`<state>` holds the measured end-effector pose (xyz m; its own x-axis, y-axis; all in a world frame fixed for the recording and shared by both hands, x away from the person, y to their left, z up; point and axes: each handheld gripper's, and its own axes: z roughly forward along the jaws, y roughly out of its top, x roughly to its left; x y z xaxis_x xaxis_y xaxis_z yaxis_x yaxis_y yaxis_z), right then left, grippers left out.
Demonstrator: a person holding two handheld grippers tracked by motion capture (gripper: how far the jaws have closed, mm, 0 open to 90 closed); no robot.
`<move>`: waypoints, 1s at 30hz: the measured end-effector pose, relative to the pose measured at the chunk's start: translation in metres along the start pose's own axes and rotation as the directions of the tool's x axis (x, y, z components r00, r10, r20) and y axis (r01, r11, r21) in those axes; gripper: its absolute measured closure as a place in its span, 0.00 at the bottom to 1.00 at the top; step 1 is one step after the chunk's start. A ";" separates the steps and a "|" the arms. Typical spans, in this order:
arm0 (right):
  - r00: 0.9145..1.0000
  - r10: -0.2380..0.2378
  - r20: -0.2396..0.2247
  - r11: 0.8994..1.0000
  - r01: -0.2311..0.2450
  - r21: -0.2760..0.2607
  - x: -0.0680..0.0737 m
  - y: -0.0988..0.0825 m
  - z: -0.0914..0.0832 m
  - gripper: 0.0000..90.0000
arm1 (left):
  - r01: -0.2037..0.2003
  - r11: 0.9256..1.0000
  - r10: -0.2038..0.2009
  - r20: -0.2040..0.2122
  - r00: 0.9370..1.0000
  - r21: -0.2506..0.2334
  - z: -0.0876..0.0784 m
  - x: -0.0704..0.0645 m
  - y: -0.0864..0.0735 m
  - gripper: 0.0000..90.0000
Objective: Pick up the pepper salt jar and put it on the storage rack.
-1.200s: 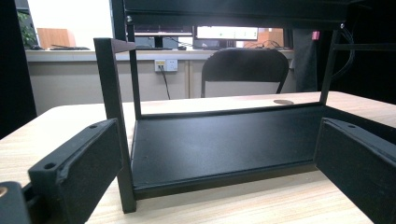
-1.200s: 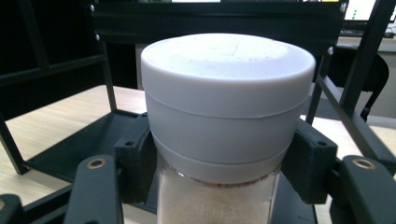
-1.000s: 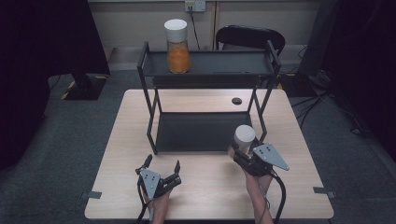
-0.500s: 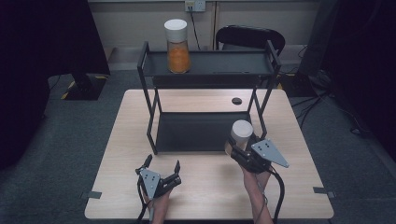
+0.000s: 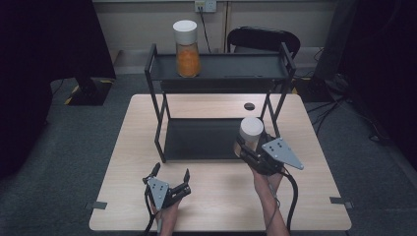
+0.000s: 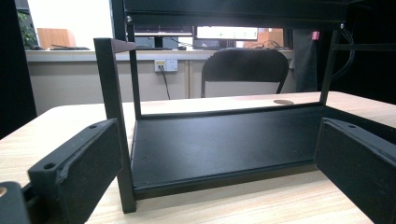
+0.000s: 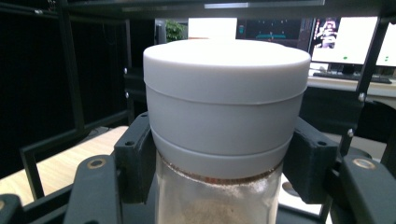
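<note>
The jar [image 5: 251, 132] sits clamped in your right gripper's [image 5: 246, 147] fingers; your left gripper's [image 5: 171, 176] fingers gape empty.

- the jar [image 7: 224, 140] clamped in the right gripper [image 5: 251, 147] has a white lid over clear glass, with pale brownish powder inside.
- both grippers are black; the right one carries a grey plate.
- the left gripper [image 5: 169, 179] is black too.
- a second jar [image 5: 187, 49] at the rack's top-left corner holds orange contents under a white lid.
- the rack [image 5: 221, 66] is black.
- the table [image 5: 216, 206] is light wood grain.
</note>
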<state>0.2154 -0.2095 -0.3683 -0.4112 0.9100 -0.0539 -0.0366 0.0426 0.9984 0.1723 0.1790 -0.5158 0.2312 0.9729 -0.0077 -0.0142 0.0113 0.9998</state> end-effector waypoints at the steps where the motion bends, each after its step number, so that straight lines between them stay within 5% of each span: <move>1: 1.000 0.002 0.000 1.000 -0.002 -0.005 0.000 0.002 0.000 0.39 | 0.000 1.000 0.000 0.000 1.000 0.000 0.000 0.000 0.000 0.00; 30: 1.000 -0.024 -0.006 0.996 0.023 -0.083 -0.011 0.057 0.032 0.39 | 0.000 1.000 0.000 0.000 1.000 0.001 0.000 0.000 0.000 0.00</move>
<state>0.2472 -0.2034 -0.3101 -0.4153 0.9064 -0.0776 -0.1220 0.0290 0.9921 0.1723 0.1791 -0.5156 0.2312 0.9729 -0.0076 -0.0136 0.0110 0.9998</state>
